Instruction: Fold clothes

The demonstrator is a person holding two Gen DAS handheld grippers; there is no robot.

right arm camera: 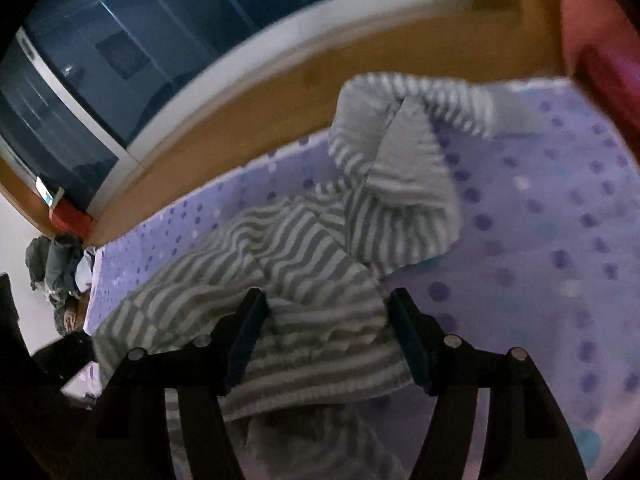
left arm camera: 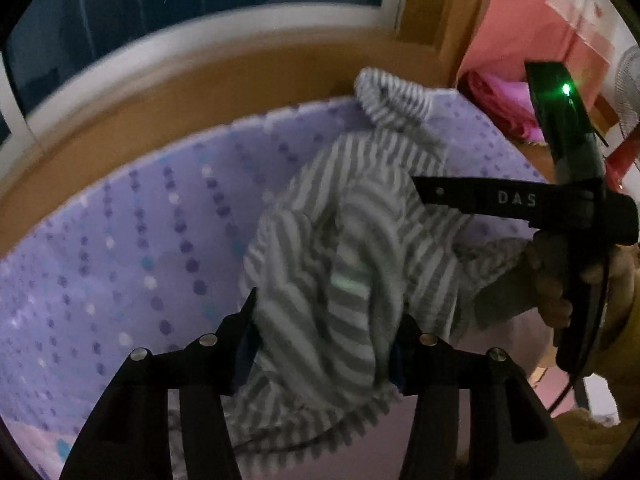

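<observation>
My left fingers (left arm camera: 324, 344) apart around a bunch of striped top (left arm camera: 352, 232), my right fingers (right arm camera: 328, 332) apart over its hem, purple dotted bed (left arm camera: 120, 240) beneath

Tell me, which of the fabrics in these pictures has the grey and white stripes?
The crumpled garment between the gripper fingers is striped. The bed sheet under it is purple with dots, and the bundle beyond the bed is plain pink.
</observation>
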